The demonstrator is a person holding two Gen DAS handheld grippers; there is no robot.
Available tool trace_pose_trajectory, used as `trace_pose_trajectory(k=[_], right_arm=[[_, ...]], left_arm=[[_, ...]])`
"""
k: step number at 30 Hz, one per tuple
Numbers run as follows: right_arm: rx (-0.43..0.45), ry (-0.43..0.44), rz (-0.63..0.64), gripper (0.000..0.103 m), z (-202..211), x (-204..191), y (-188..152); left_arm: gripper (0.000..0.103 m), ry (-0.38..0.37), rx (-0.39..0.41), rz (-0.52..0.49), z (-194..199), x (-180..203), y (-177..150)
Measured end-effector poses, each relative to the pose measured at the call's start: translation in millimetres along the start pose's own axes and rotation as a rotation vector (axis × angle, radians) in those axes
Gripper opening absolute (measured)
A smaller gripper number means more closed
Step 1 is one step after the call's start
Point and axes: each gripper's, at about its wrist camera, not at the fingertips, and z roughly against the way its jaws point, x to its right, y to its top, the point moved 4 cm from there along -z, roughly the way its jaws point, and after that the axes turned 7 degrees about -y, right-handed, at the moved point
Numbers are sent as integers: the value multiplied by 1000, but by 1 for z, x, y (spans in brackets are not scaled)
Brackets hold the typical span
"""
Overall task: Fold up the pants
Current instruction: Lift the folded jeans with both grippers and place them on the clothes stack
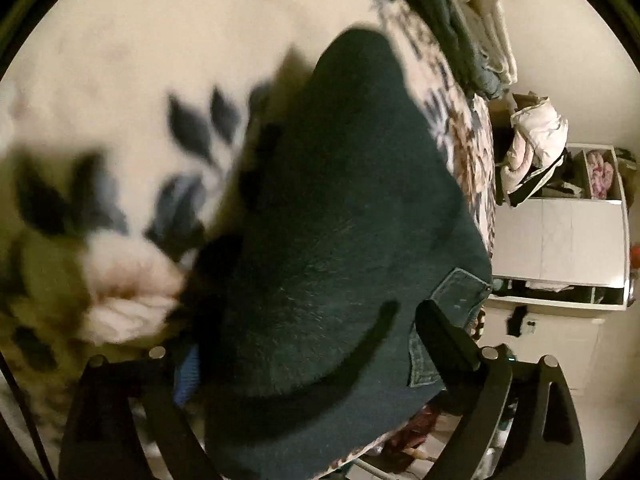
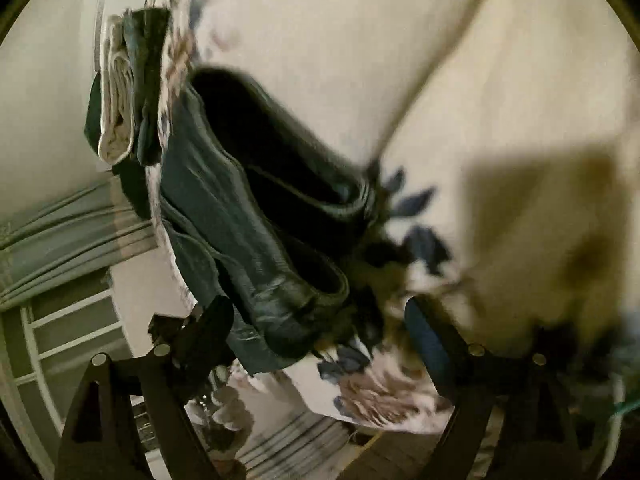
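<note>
Dark blue jeans (image 1: 344, 216) lie folded on a cream bedspread with a floral print (image 1: 132, 60). In the left wrist view my left gripper (image 1: 316, 332) is open, its fingers standing apart above the near end of the jeans; the left finger is partly hidden by fabric. In the right wrist view the jeans (image 2: 256, 216) show as a folded bundle with stacked edges near the bed's corner. My right gripper (image 2: 320, 320) is open, its fingers on either side of the bundle's near end, not touching it. The picture is blurred.
A stack of folded clothes (image 1: 460, 24) sits at the bed's far edge, also in the right wrist view (image 2: 124, 88). A white shelf unit (image 1: 560, 232) with bundled laundry (image 1: 536, 140) stands beside the bed. Grey curtains (image 2: 68, 236) hang beyond the edge.
</note>
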Motion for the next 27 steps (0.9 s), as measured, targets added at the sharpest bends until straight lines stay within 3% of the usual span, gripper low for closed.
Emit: trace_pose_trajectory(k=[2, 5, 7, 10, 13, 14, 15, 17, 19, 21, 27], right_arm=[[12, 28, 12, 99, -15, -5, 3], [54, 140, 45, 99, -18, -34, 7], [72, 72, 119, 99, -20, -51, 4], [67, 6, 137, 98, -38, -47, 5], [94, 29, 106, 97, -41, -52, 10], [114, 26, 93, 87, -40, -54, 9], [145, 3, 101, 72, -37, -59, 8], [192, -22, 104, 62, -33, -66, 4], [221, -35, 98, 54, -26, -71, -3], [241, -49, 103, 46, -19, -80, -13], [296, -37, 71, 39, 19, -103, -37]], left_arm=[[102, -16, 8, -16, -3, 0, 1], [102, -6, 4, -34, -4, 2, 1], [102, -11, 5, -35, -4, 2, 0], [102, -26, 17, -17, 3, -5, -2], [102, -15, 36, -9, 2, -3, -3], [101, -8, 43, -19, 2, 0, -4], [97, 1, 59, -37, 4, 3, -7], [60, 68, 64, -78, 7, 8, -11], [41, 60, 85, -79, 17, 9, -15], [35, 57, 92, -73, 27, 14, -19], [28, 19, 100, -108, 60, 51, -30]])
